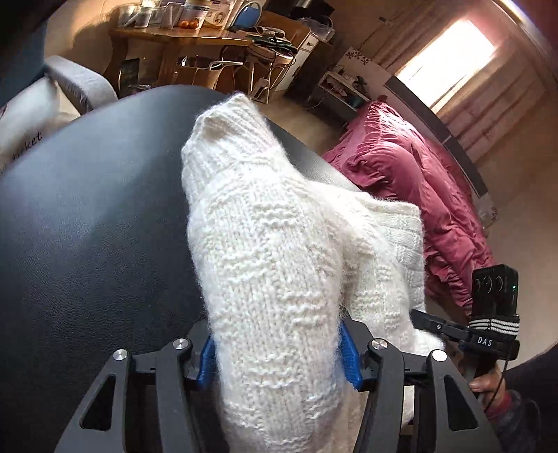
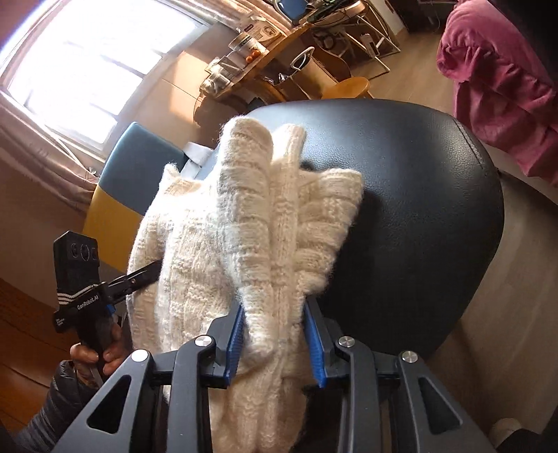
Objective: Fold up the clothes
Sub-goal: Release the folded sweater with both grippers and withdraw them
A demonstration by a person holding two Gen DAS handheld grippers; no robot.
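Closest to us in the left wrist view, the left gripper has its two blue pads set fairly wide apart, with a thick roll of one white knitted sweater filling the gap between them; the knit touches both pads, so we read the jaws as closed on it. In the right wrist view the right gripper shows the same: two blue pads pressing a bunched fold of the sweater from either side.

We count two grippers in all, each held by one hand. The right hand appears at the lower right of the left view, gripping its handle below a black camera block. The left hand appears at the lower left of the right view, with a dark quilted sleeve behind it.

The sweater rests on one black leather seat, lying across the cushion from its near edge toward the far edge. In the left view one ribbed cuff points away from us. In the right view we see two ribbed ends side by side at the far tip.

Farther out, one heap of pink bedding lies to the right of the seat. Beyond it all stands one cluttered wooden table, with two small orange fruits on it, and one bright window with curtains.
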